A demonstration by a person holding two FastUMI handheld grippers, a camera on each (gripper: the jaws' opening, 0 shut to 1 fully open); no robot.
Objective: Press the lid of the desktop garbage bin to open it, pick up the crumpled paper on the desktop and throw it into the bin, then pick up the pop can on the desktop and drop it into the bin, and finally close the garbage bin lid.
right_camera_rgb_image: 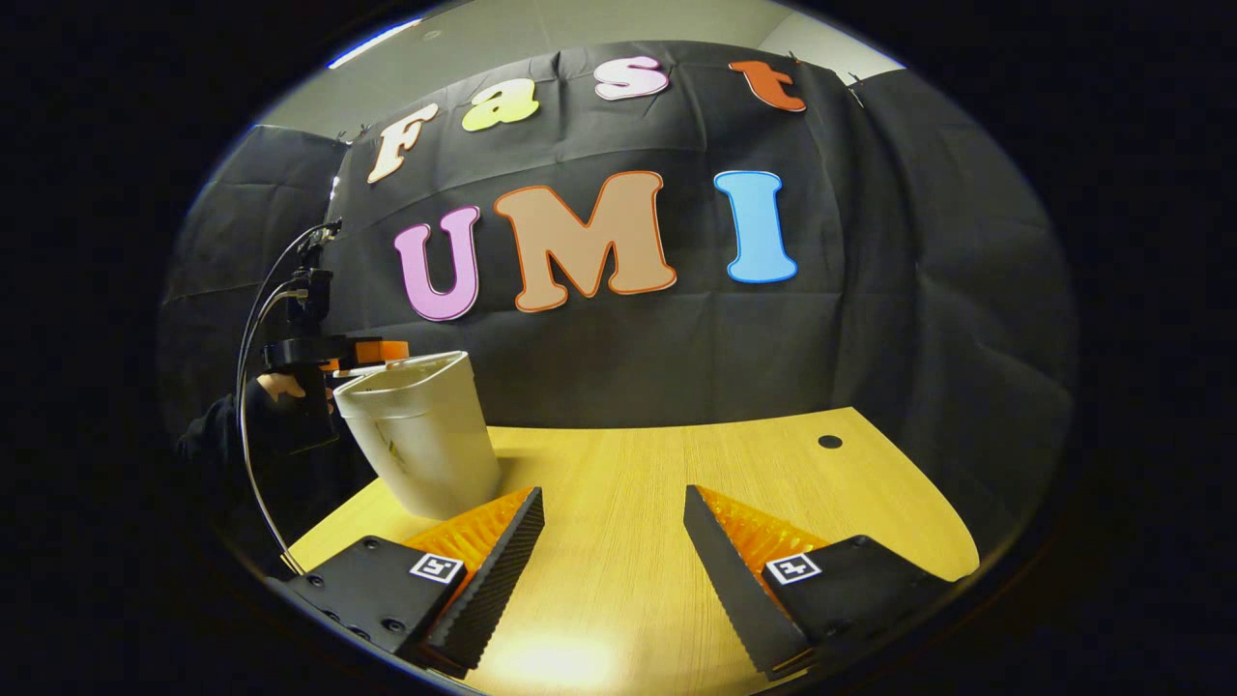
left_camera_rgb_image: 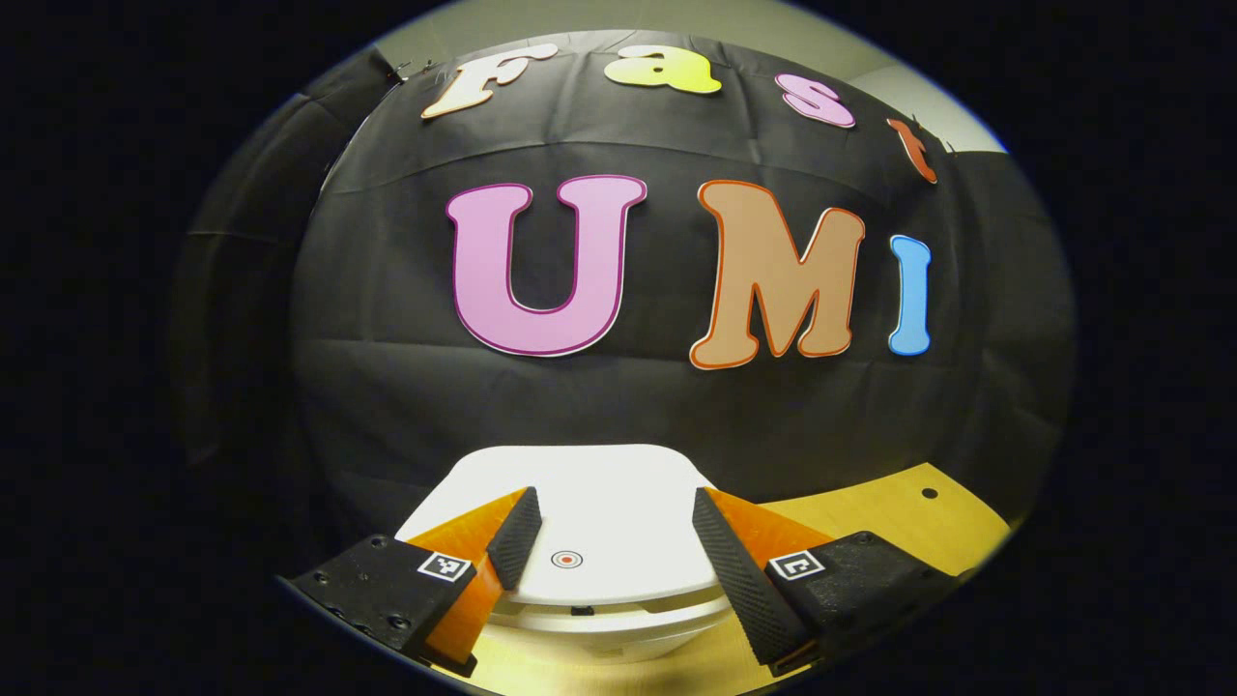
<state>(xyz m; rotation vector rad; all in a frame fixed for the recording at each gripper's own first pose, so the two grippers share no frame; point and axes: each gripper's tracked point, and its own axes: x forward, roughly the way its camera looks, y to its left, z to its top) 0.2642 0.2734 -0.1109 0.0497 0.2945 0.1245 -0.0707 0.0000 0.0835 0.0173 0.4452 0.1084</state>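
The left tongs (left_camera_rgb_image: 611,541) hover just above the closed lid (left_camera_rgb_image: 599,503) of the white garbage bin (left_camera_rgb_image: 618,628), their two fingers spread wide with nothing between them. In the left gripper view the lid's flat top lies under both fingers, and a small red ring mark (left_camera_rgb_image: 566,559) sits on it between them, nearer the left finger. A strip of the wooden counter (left_camera_rgb_image: 870,512) shows to the right of the bin, with a small dark hole (left_camera_rgb_image: 929,493) in it.

The right tongs (right_camera_rgb_image: 614,541) are also spread wide and hold nothing; they hang over a bare stretch of the counter (right_camera_rgb_image: 618,464), well to the right of the bin. From the right gripper view the garbage bin (right_camera_rgb_image: 425,445) stands upright near the counter's left edge, tapering downward. The left tongs (right_camera_rgb_image: 372,353) reach in over its top from the left, held by a person's hand (right_camera_rgb_image: 282,387) in a dark sleeve (right_camera_rgb_image: 208,440), with cables (right_camera_rgb_image: 253,329) looping off the device. Whether those tongs touch the lid cannot be told from either view. The same small dark hole (right_camera_rgb_image: 829,442) shows far off on the counter's right side.
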